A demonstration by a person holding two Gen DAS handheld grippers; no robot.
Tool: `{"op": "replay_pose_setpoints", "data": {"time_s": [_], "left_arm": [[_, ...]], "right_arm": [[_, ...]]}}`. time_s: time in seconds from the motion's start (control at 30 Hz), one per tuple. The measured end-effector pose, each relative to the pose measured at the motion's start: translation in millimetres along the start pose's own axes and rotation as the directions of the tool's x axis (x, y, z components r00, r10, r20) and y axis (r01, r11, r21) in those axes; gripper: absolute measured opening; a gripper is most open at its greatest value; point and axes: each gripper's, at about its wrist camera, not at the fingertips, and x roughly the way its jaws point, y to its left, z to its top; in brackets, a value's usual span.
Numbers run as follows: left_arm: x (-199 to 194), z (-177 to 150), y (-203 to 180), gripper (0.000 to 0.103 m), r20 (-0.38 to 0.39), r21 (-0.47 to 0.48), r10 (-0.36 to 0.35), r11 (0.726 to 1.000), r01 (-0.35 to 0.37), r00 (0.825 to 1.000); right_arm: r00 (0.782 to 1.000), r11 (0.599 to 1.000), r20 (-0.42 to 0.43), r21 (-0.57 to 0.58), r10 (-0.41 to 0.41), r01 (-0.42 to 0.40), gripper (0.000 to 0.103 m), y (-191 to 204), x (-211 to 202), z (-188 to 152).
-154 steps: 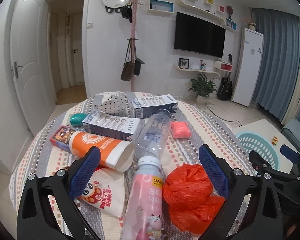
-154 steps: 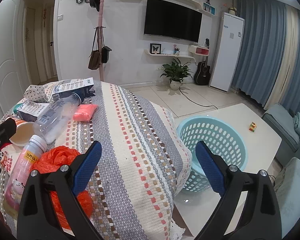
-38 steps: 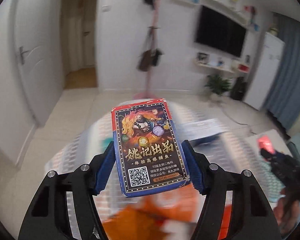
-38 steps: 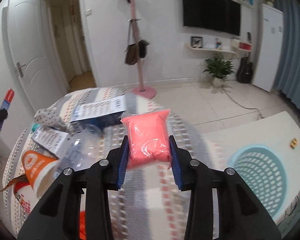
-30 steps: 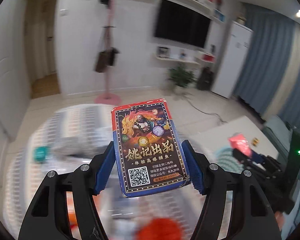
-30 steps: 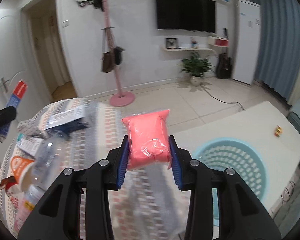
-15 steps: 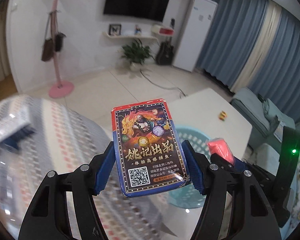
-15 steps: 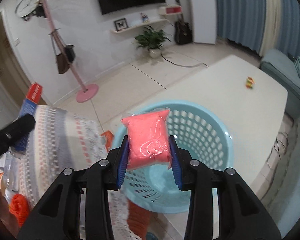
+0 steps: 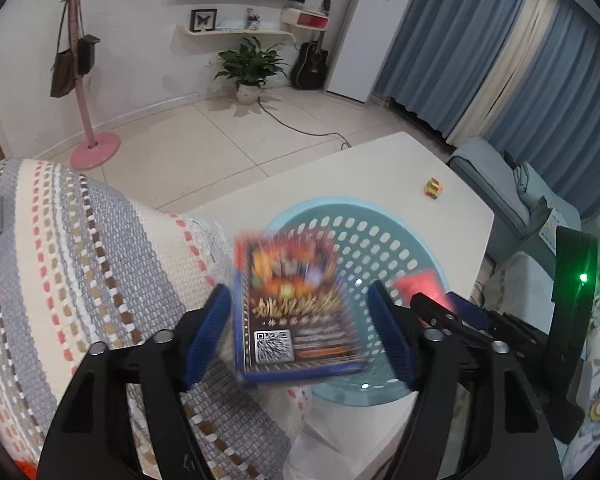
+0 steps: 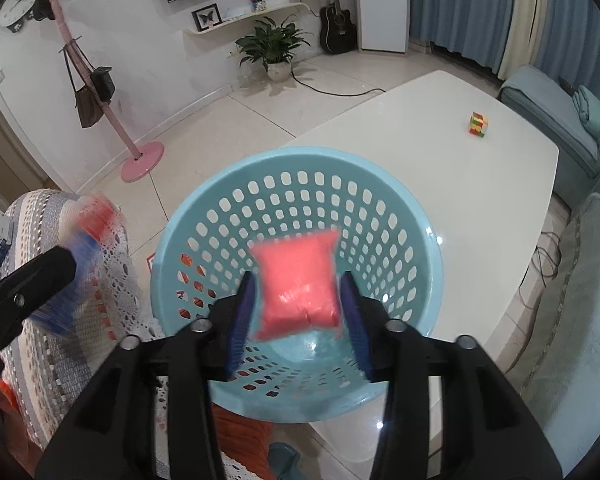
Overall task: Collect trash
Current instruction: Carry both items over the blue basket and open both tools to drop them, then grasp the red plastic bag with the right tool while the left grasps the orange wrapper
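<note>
My left gripper (image 9: 304,316) has its jaws spread. The blue and red card box (image 9: 296,312) is blurred and sits loose between them, a gap at each side, over the near rim of the light blue perforated basket (image 9: 384,236). My right gripper (image 10: 298,308) has its jaws apart too. The pink plastic packet (image 10: 298,288) is blurred between them, above the inside of the basket (image 10: 300,196). The box also shows in the right wrist view (image 10: 88,256) at the left gripper's tip.
The basket stands on a white low table (image 10: 440,152) next to the striped-cloth table (image 9: 80,256). A small coloured cube (image 10: 478,123) lies on the white table. A pink coat stand (image 10: 112,120) and a potted plant (image 10: 274,48) stand further back. A sofa (image 10: 560,108) is at right.
Both grippers swung from the striped table over to the basket. In the last half second both jaws widened and the card box and pink packet came loose and blur downward.
</note>
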Motion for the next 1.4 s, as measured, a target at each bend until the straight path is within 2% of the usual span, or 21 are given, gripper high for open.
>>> {"op": "replay_pose_setpoints", "data": {"time_s": [0.1, 0.37, 0.53, 0.63, 0.83, 0.9, 1.0, 1.13, 1.27, 1.4], "left_arm": [[-0.8, 5.6, -5.3, 0.077, 0.009, 0.009, 0.0, 1.0, 0.0, 1.0], [-37.4, 0.6, 7.2, 0.078, 0.061, 0.008, -0.005, 1.0, 0.005, 0.998], [-80.6, -10.7, 22.9, 0.078, 0.132, -0.004, 0.001, 1.0, -0.001, 0.991], [-113.5, -18.5, 36.8, 0.078, 0.182, -0.024, 0.018, 1.0, -0.013, 0.983], [-183.0, -43.4, 78.6, 0.081, 0.274, -0.081, 0.117, 0.992, -0.099, 0.955], [-207.3, -58.2, 98.2, 0.082, 0.298, -0.116, 0.174, 0.982, -0.146, 0.939], [-234.8, -79.3, 123.2, 0.082, 0.308, -0.16, 0.237, 0.968, -0.196, 0.921], [-273.7, -118.3, 162.3, 0.083, 0.313, -0.235, 0.34, 0.933, -0.274, 0.887], [-300.0, -154.3, 192.4, 0.083, 0.301, -0.287, 0.399, 0.904, -0.316, 0.866], [-312.6, -190.2, 218.0, 0.083, 0.282, -0.314, 0.43, 0.886, -0.341, 0.858]], "right_arm": [[0.999, 0.999, 0.016, -0.005, -0.033, 0.033, 0.052, 0.0, -1.5, 0.3], [0.999, 1.0, 0.045, -0.025, -0.015, 0.016, 0.053, 11.6, -19.3, -4.3], [0.992, 0.997, 0.114, -0.063, 0.048, -0.041, 0.053, 38.0, -52.1, -9.8], [0.981, 0.991, 0.164, -0.1, 0.108, -0.092, 0.059, 60.3, -76.0, -16.3], [0.942, 0.956, 0.229, -0.22, 0.244, -0.194, 0.062, 114.4, -122.9, -39.9], [0.931, 0.942, 0.236, -0.254, 0.279, -0.218, 0.067, 130.7, -134.1, -50.2], [0.908, 0.908, 0.22, -0.311, 0.357, -0.281, 0.069, 156.9, -148.2, -72.2], [0.883, 0.851, 0.168, -0.393, 0.438, -0.347, 0.07, 194.7, -158.9, -105.6], [0.873, 0.795, 0.112, -0.48, 0.474, -0.371, 0.074, 230.2, -160.9, -142.3], [0.882, 0.767, 0.039, -0.513, 0.47, -0.386, 0.074, 254.8, -149.8, -170.5]]}}
